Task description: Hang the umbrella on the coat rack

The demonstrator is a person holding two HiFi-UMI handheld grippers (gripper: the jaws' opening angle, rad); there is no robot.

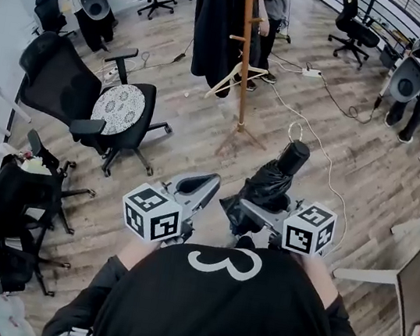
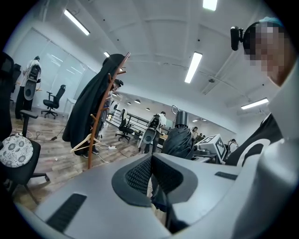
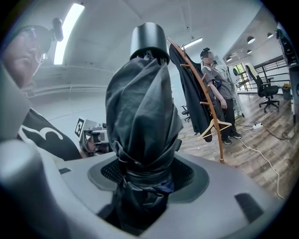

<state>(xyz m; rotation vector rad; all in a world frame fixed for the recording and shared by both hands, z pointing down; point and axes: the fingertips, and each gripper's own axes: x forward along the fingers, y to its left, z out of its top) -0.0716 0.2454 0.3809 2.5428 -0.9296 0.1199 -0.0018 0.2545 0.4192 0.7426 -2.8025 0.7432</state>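
- The right gripper (image 1: 260, 211) is clamped around the folded black umbrella (image 1: 269, 187). Its jaws stand wide and grip the bunched fabric partway along. The stubby handle (image 1: 296, 155) points away from the person, and a thin wrist loop (image 1: 295, 131) shows at its far tip.
- The left gripper (image 1: 206, 182) hangs just left of the umbrella. Its jaws are pressed together and I see nothing caught between them.
- The wooden coat rack (image 1: 245, 58) stands far ahead, well apart from both grippers. A black coat (image 1: 213, 21) drapes its left side and a wooden hanger (image 1: 232, 76) dangles lower down. As I judge it, the carry has hardly begun and the hanging is all to do.
- Slip risk: the hold is on soft, loose fabric rather than the handle. A swing or a tilt could let the umbrella slide through the pads or rotate in them.
- Hooking risk: the loop looks small and limp. It may miss a peg or fold flat against it, and the free left gripper may be needed to spread it.
- Snag risk: the coat and hanger crowd the pole. The umbrella could catch on them, knock the hanger off or rock the rack.
- Path risk: a white cable (image 1: 319, 153) trails across the floor between the person and the rack, and someone (image 1: 276, 8) stands just behind it. A trip or a bump is possible on the approach.
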